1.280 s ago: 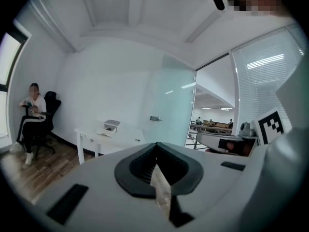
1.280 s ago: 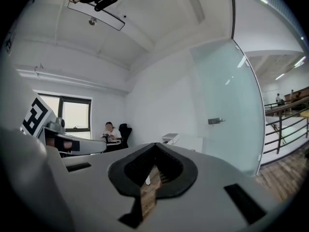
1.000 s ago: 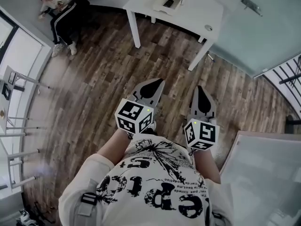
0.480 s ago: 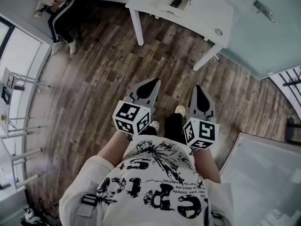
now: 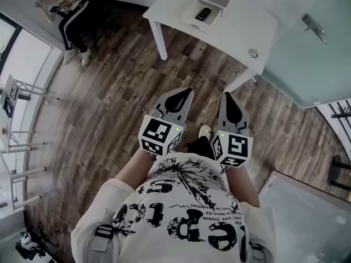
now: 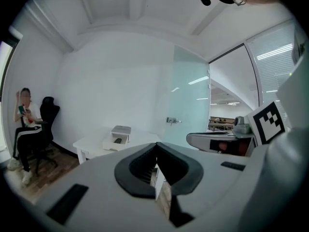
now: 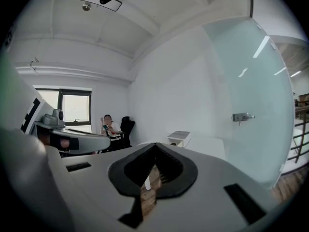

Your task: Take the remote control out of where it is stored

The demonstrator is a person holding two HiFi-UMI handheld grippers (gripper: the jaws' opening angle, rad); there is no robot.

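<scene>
A black remote control (image 5: pixel 203 13) lies in the pulled-out drawer of a small white box (image 5: pixel 208 3) on a white table (image 5: pixel 241 15) at the top of the head view. The same box (image 6: pixel 117 137) shows small and far in the left gripper view, and the box (image 7: pixel 179 138) again in the right gripper view. My left gripper (image 5: pixel 184 92) and right gripper (image 5: pixel 227 97) are held side by side at waist height over the wooden floor, well short of the table. Both have their jaws together with nothing between them.
A person sits on a black chair (image 5: pixel 66 10) at the far left by the wall. A frosted glass door with a handle (image 5: pixel 313 25) stands right of the table. White metal frames (image 5: pixel 16 130) line the left wall. A white surface (image 5: pixel 307 218) lies at the lower right.
The table and its box have come nearer and lower in the head view as I walk toward them. Both grippers stay shut and level in front of me.
</scene>
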